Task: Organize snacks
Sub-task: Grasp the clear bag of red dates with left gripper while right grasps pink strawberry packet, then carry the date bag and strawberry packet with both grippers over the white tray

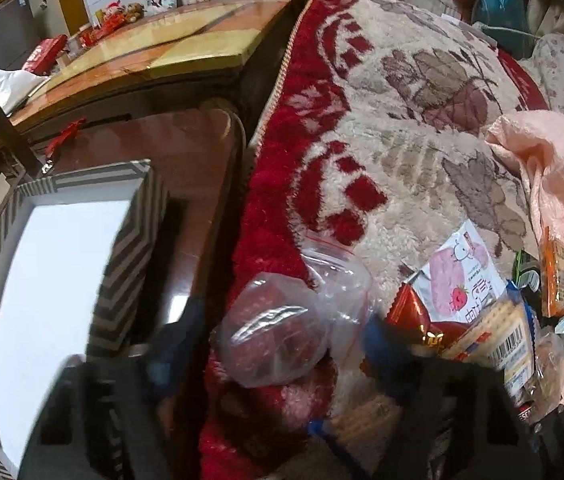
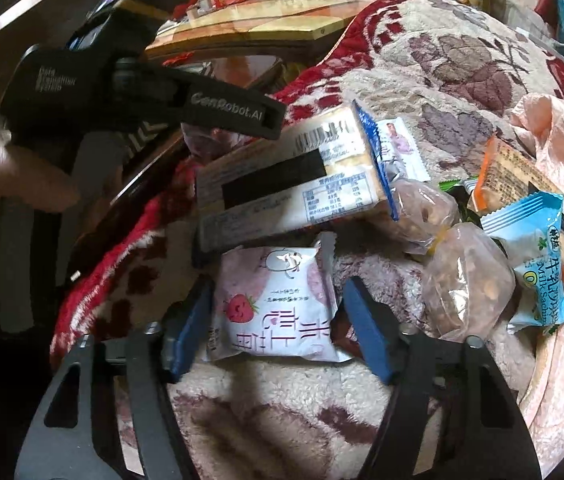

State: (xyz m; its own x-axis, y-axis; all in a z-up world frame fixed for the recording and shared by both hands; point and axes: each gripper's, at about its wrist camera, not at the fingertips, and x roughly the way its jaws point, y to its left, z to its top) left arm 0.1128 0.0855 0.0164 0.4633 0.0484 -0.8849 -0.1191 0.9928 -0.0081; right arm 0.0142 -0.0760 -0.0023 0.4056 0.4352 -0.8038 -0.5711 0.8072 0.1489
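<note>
Snacks lie in a pile on a red and cream fleece blanket (image 2: 422, 92). My right gripper (image 2: 278, 312) is open, its blue pads either side of a pink strawberry snack packet (image 2: 274, 308) lying on the blanket. My left gripper (image 1: 270, 344) is open around a clear plastic bag of reddish snack (image 1: 270, 332); whether the pads touch it I cannot tell. The pink packet (image 1: 458, 280) also shows in the left wrist view, with a cracker pack (image 1: 498, 340) beside it. The cracker pack (image 2: 290, 184) lies behind the pink packet in the right wrist view. The left gripper's body (image 2: 142, 96) shows at upper left there.
A box with a grey chevron rim and white inside (image 1: 58, 280) sits on a dark wooden stool (image 1: 198, 160) left of the blanket. Clear bags of nuts (image 2: 462, 280), a blue milk-candy packet (image 2: 542, 264) and an orange packet (image 2: 502, 176) lie at right. A pink cloth (image 1: 554, 168) borders the pile.
</note>
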